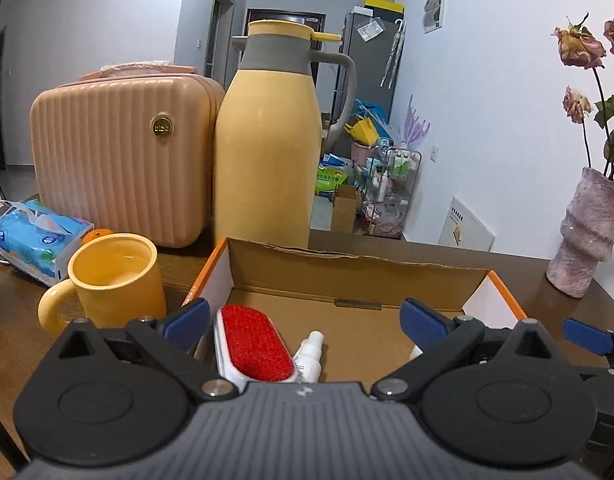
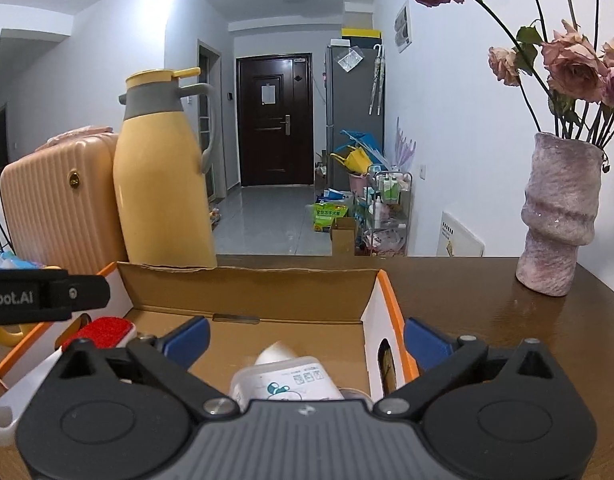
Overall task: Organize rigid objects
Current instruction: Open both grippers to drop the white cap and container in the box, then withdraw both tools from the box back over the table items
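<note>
**Both hand-held grippers held spread above an open cardboard box**

An open cardboard box (image 1: 347, 276) with orange-edged white side walls is seen on a dark wooden table (image 2: 487, 312). Inside it, at the left, a lint brush (image 1: 253, 344) with a red pad and a white body is laid flat on the box floor. Just beside it, to the right, a small white tube (image 1: 309, 356) is seen lying with its cap pointing far. In the right wrist view, a white bottle (image 2: 287, 380) with printed graphics is shown lying on the box floor near the right wall, its cap end pointing far.

The left hand-held gripper (image 1: 305, 320) is held over the near edge of the box with its blue-padded fingers (image 1: 187, 318) spread wide; nothing is held between them. The right hand-held gripper (image 2: 305, 334) is likewise spread wide and empty, the bottle being seen below, between its fingers, and the right finger lying outside the box's right wall.

Beyond the box, a tall yellow thermos jug (image 1: 267, 140) with a grey collar and handle is stood upright at the far wall of the box. To its left, a ribbed peach case (image 1: 119, 152) is stood, touching or just beside the jug. A yellow mug (image 1: 115, 276) is placed just left of the box, with a blue tissue pack (image 1: 39, 236) farther left. At the far right of the table, a mottled pink vase (image 2: 559, 216) with dried roses is stood well apart from the box.
</note>
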The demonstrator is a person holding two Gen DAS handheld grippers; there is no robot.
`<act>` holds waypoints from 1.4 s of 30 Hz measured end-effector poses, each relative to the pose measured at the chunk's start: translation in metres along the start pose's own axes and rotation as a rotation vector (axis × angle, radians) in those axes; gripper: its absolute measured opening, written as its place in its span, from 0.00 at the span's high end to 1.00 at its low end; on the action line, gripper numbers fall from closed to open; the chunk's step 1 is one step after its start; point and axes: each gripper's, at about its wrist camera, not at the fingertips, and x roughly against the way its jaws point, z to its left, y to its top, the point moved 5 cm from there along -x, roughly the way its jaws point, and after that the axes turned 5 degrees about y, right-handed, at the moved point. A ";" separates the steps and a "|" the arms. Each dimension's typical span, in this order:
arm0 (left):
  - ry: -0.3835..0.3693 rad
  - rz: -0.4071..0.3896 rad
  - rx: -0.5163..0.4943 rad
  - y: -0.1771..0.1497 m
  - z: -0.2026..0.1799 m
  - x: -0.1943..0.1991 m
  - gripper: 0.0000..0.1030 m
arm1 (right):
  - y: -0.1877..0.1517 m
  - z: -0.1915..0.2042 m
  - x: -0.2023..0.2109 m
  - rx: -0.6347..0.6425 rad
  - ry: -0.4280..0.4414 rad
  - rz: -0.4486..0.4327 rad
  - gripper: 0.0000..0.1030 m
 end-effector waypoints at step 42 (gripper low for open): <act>0.030 -0.066 -0.006 -0.049 0.074 0.081 0.00 | -0.060 0.021 0.130 0.103 0.002 -0.153 0.00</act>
